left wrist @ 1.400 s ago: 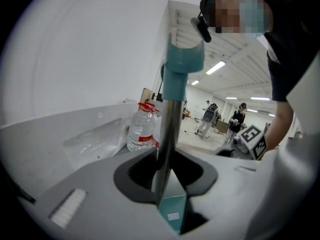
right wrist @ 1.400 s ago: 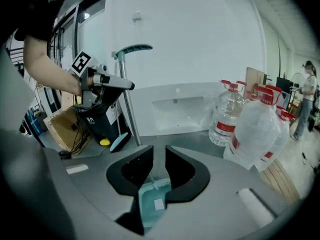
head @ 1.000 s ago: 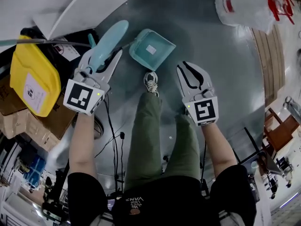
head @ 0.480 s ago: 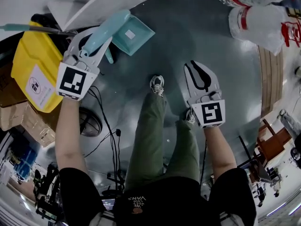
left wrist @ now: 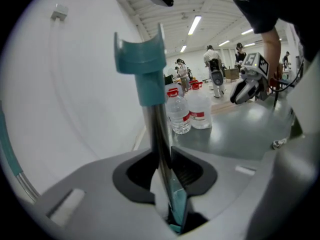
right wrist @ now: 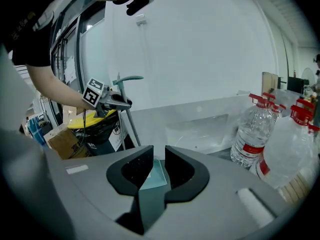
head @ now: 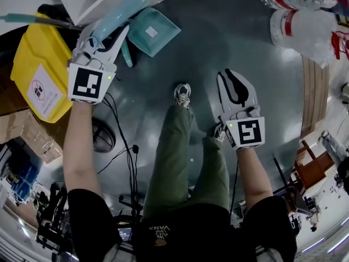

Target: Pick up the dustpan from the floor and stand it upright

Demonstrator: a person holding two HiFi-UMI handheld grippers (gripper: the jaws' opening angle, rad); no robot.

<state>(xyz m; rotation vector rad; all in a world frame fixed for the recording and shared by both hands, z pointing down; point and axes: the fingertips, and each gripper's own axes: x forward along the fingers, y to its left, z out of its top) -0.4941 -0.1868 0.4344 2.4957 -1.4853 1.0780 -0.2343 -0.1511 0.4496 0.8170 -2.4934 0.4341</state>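
Holding the pole of the dustpan in the left claw, bring it vertical, pan flat on the floor; right claw narrowly parted, empty.

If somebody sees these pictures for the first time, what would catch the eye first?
The teal dustpan stands out near the top of the head view, its long handle clamped in the left gripper. A bright yellow bin stands at the far left, and the right gripper hangs open and empty.

Dustpan: teal tray with white label, metal shaft, teal handle grip. Shaft stands near upright, clamped in left gripper; tray lowermost.
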